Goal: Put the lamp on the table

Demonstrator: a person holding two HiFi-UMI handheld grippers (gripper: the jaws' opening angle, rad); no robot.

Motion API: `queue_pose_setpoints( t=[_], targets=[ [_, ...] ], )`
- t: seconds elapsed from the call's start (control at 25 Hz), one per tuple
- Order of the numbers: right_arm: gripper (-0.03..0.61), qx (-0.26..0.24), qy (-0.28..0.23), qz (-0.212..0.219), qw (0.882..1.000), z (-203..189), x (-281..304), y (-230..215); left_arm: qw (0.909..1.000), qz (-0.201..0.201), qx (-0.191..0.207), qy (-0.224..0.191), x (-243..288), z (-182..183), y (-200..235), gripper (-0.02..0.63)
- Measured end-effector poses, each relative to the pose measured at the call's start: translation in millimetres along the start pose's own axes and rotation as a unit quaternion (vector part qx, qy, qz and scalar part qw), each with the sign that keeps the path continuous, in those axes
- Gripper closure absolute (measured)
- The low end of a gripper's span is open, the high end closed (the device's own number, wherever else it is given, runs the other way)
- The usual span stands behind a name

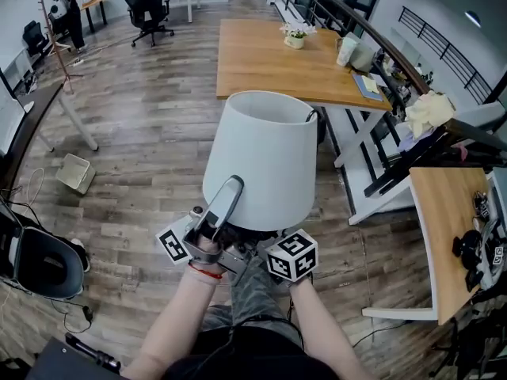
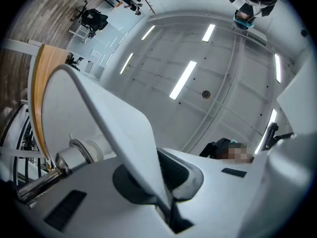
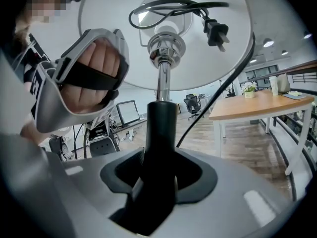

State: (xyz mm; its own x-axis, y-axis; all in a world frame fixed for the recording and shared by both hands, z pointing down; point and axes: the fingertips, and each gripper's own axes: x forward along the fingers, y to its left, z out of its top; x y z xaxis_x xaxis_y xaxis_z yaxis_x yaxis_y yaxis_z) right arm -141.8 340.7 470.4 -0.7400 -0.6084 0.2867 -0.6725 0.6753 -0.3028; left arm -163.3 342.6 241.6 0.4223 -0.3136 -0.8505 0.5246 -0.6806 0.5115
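Note:
The lamp has a white cone shade (image 1: 261,161), held upright over the floor in front of me. My left gripper (image 2: 163,182) is shut on the shade's lower rim (image 2: 114,128), one finger (image 1: 228,196) lying outside the shade. My right gripper (image 3: 158,177) is shut on the lamp's black stem (image 3: 159,128) below the chrome neck (image 3: 162,78); its marker cube (image 1: 291,254) shows under the shade. The cord and plug (image 3: 216,31) are tucked up inside the shade. A long wooden table (image 1: 269,62) stands ahead, beyond the lamp.
A flower pot (image 1: 295,36) and cups sit at the table's far end. A second wooden desk (image 1: 444,236) stands at the right, a railing (image 1: 380,38) behind it. A white bin (image 1: 75,172) lies on the floor at the left. Office chairs (image 1: 148,10) stand far back.

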Motion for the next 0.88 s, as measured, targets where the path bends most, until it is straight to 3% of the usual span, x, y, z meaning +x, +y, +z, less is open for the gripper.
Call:
queue_pose_setpoints(
  t=[0.88],
  targets=[
    [0.390,-0.001,0.006,0.023,1.000,91,71,-190,0.9998,0.007,0.015,-0.007,102,83,180,0.614]
  ],
)
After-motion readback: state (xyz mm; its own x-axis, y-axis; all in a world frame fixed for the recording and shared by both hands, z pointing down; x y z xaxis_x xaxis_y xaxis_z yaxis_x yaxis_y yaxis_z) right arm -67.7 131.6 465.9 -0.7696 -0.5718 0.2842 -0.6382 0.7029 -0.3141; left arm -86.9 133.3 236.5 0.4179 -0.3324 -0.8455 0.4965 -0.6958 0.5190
